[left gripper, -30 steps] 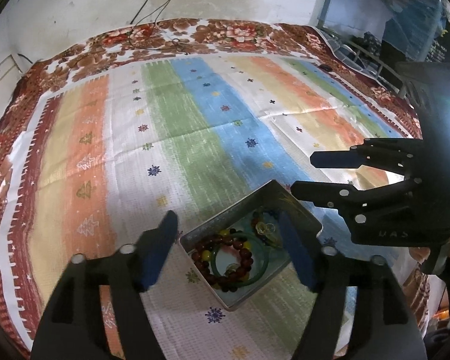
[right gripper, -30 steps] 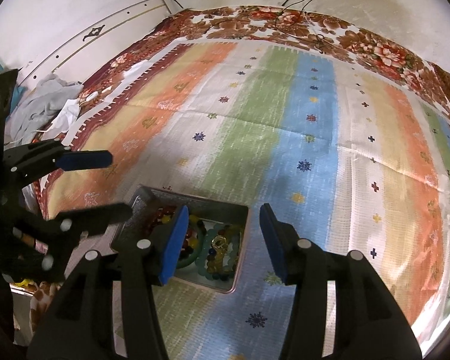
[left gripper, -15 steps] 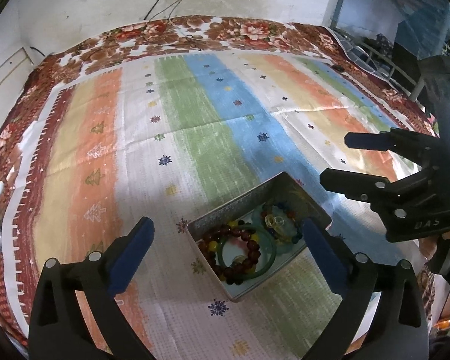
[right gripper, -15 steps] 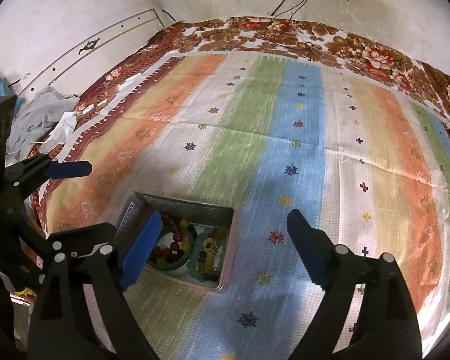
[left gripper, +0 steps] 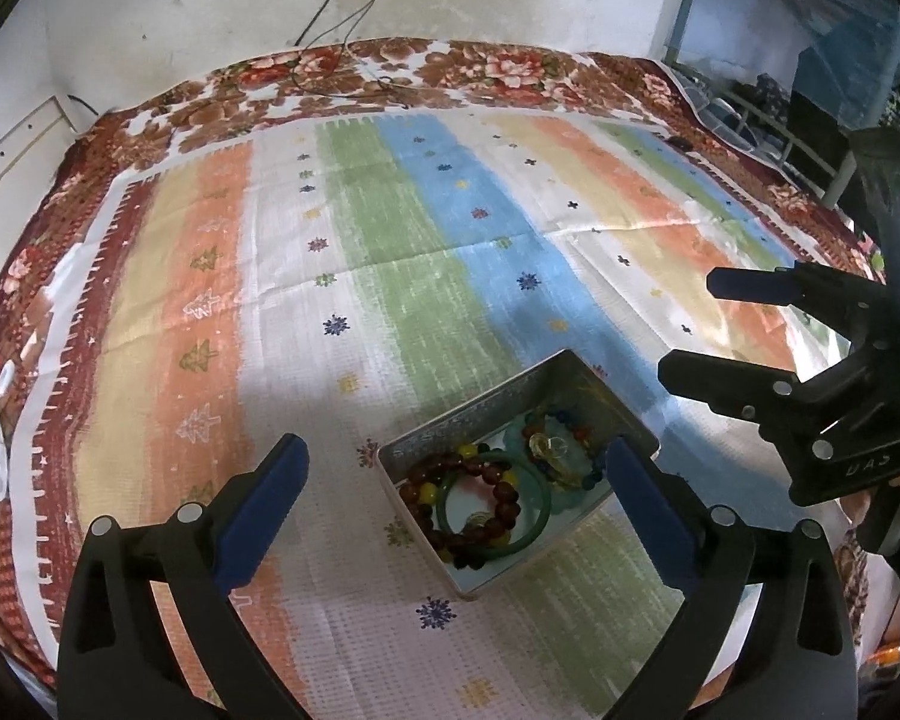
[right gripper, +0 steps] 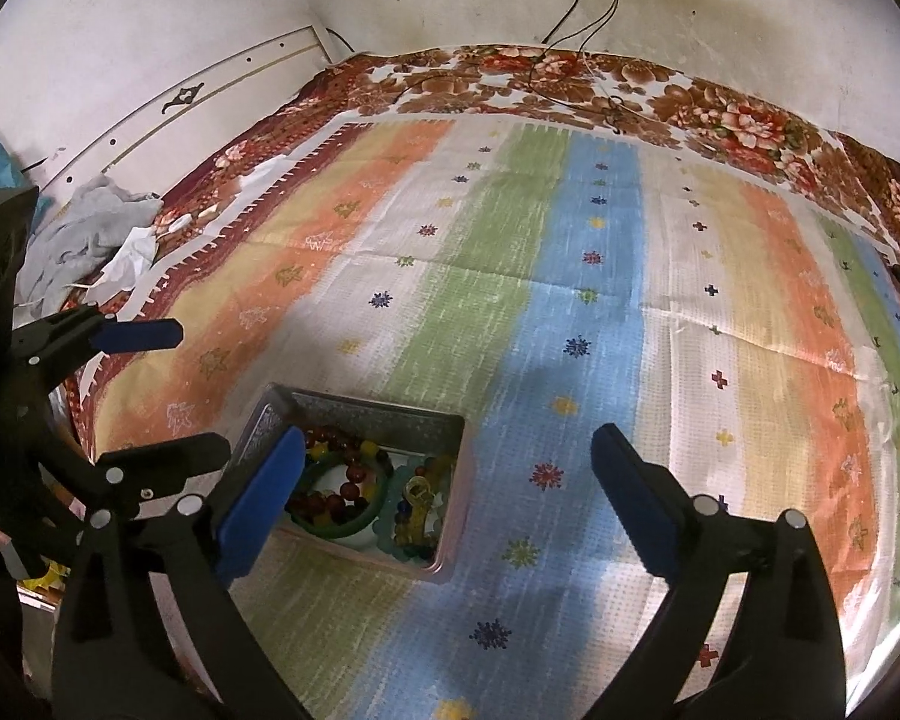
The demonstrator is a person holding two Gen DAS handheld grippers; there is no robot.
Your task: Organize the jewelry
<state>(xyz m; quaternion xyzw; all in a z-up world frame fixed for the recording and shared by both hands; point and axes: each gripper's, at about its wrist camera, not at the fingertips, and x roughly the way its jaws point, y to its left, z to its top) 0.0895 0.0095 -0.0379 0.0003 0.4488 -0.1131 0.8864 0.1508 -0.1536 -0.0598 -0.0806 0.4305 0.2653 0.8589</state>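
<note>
Left gripper [left gripper: 453,480]: jaws spread wide, empty, held above the tin and framing it in the left wrist view.
Right gripper [right gripper: 447,480]: jaws likewise wide apart, empty, held off to the tin's right over the blue stripe.
Tin [left gripper: 492,402]: small, open, rectangular, metal; sat on the striped cloth [left gripper: 390,300] near its front edge.
Contents, crowded and touching: dark red bead bracelet [left gripper: 504,495] lying over a green bangle [left gripper: 537,525] in one half; a multicoloured bead strand [left gripper: 576,435] with a pale yellowish piece [left gripper: 546,447] in the other. Nothing lay outside the tin.
Step in hand, as judged: choosing a first piece to lift out.
Handling notes: the bangle was rigid and would suit a pinch across its rim. The bead bracelet rested on it and looked likely to drag along; it was better taken first. One gripper could steady the tin wall, since a light tin would probably slide on cloth. Descend vertically, avoiding the walls.
</note>
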